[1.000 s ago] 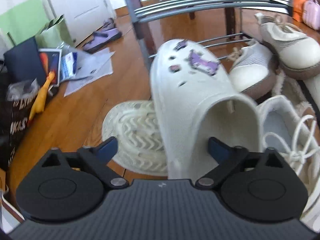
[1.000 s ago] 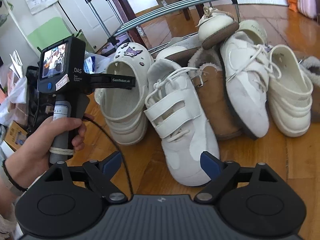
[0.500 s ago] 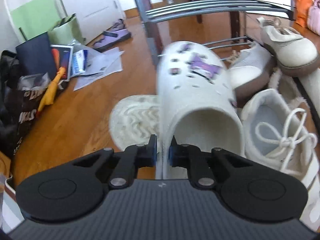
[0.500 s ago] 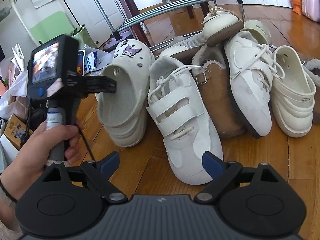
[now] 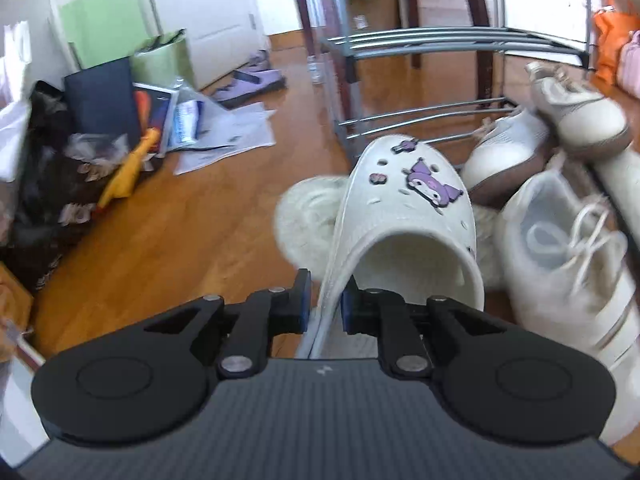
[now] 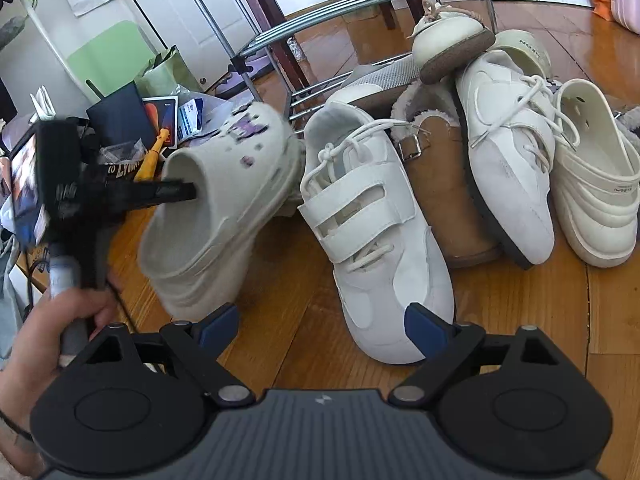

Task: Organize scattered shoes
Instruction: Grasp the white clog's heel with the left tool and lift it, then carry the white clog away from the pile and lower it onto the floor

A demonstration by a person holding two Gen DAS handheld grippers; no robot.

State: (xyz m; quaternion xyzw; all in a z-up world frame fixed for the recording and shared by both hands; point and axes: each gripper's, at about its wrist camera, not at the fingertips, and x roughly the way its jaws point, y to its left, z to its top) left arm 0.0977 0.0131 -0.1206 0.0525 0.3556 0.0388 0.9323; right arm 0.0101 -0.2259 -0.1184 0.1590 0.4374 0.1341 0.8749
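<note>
The white clog point(image 5: 404, 216), with purple charms on its toe, is pinched by the left claw point(image 5: 323, 300): one finger is inside the heel opening and the other outside, on the clog's left wall. In the right wrist view the clog point(image 6: 224, 216) is tilted, toe up and pointing away toward the rack point(image 6: 320, 24), its heel end nearest the left claw point(image 6: 176, 192), which a hand point(image 6: 44, 356) grips by the handle. Whether its sole touches the floor point(image 6: 520, 320) is unclear because of blur.

Just right of the left claw lies a white sneaker point(image 5: 568, 248) with laces and two straps. Beyond the clog's left side lies an upturned pale sole point(image 5: 308, 216). Ahead of the claw stands the rack's metal rails point(image 5: 440, 36), with two cream shoes point(image 5: 576, 112) to the right of them.

The right claw point(image 6: 322, 324) is spread wide and holds nothing, hovering just short of the strap sneaker's toe point(image 6: 380, 240). Ahead and right of it are a tan fur-lined shoe point(image 6: 444, 184), a white lace-up point(image 6: 508, 152) leaning over it, and a ribbed white clog point(image 6: 596, 184) at the far right.

Far left of the left claw, papers point(image 5: 228, 136) and bags point(image 5: 52, 168) lie on the floor.
</note>
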